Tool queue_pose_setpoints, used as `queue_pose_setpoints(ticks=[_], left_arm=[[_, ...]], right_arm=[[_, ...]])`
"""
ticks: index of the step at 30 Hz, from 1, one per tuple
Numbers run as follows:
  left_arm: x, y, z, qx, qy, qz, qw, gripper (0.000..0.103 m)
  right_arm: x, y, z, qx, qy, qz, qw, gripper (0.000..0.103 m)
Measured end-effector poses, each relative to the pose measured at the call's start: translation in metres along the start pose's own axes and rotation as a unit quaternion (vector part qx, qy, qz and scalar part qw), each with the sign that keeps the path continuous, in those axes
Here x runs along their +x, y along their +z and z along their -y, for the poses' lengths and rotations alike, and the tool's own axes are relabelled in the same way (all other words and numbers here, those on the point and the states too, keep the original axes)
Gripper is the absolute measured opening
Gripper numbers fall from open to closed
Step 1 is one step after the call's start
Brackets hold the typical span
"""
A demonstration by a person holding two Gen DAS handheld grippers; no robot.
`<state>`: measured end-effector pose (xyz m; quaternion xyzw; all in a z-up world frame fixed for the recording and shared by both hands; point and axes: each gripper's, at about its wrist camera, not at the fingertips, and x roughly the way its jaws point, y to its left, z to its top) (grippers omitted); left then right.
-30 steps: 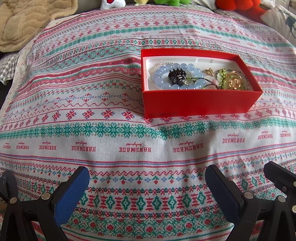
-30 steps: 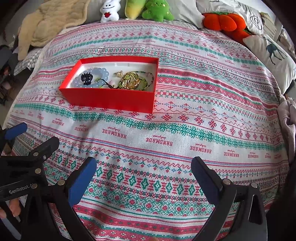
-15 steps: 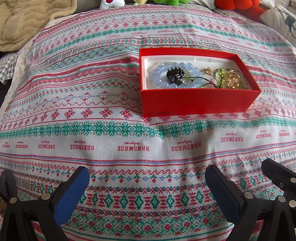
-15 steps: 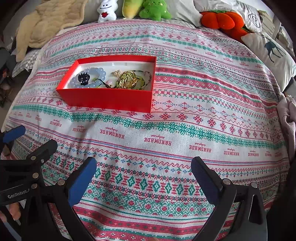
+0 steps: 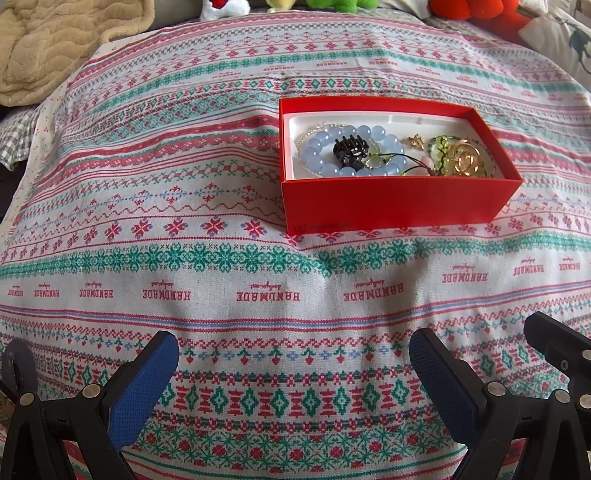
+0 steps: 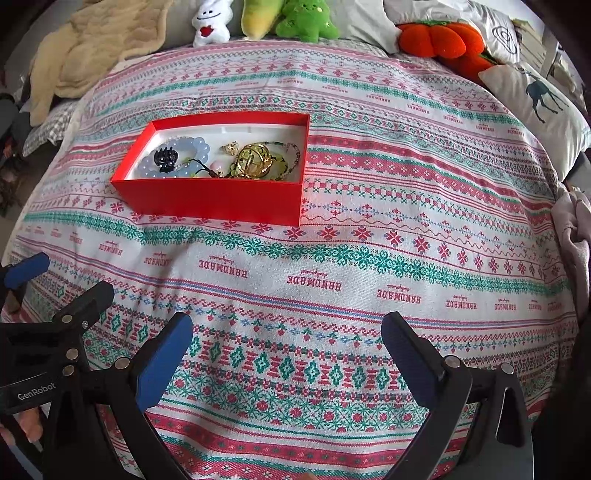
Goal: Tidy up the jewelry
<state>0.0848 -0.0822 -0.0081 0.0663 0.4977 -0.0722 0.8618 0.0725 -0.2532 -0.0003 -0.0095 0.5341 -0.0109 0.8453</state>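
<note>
— Where's the box (image 5: 399,201)?

— On the cloth (image 5: 184,221), well ahead of both grippers. From the left wrist view it sits up and to the right of centre; from the right wrist view, up and to the left. Its long axis runs across the bed, side to side, with a long red wall facing the cameras and the open top upward.

— What's in it?

— A white liner (image 5: 424,120), and on that a ring of pale blue beads (image 5: 347,147) at the box's left end. A black clip (image 5: 350,148) lies inside that ring. Toward the box's right end there's a gold piece (image 5: 466,159) resting on green beads (image 5: 439,155), with a small gold charm (image 5: 415,141) between the two clusters, nearer the back wall. A thin dark cord (image 5: 399,157) trails from the blue beads toward the green ones. From the right wrist view a fine beaded strand (image 6: 291,151) curves along the box's right wall.

— And the grippers?

— The left gripper (image 5: 293,376) is spread wide, nothing between its blue pads (image 5: 144,384), low over the cloth on the near side of the box. The right gripper (image 6: 286,354) is also spread, nothing in it, on that same near side.

— Anything past the box?

— Beyond its far wall, at the bed's head: a beige blanket (image 6: 92,48), a white plush (image 6: 210,22), a green plush (image 6: 306,20), an orange plush (image 6: 439,38) and a deer pillow (image 6: 539,99).
</note>
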Motion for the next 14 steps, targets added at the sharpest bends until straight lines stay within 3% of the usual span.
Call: queue_pose_setpoints(ticks=[14], left_arm=[[0.0038, -0.0062, 0.0015, -0.001, 0.008, -0.004, 1.0, 0.102]], right_arm=[[-0.0037, -0.0014, 0.0006, 0.005, 0.001, 0.003, 1.0, 0.103]])
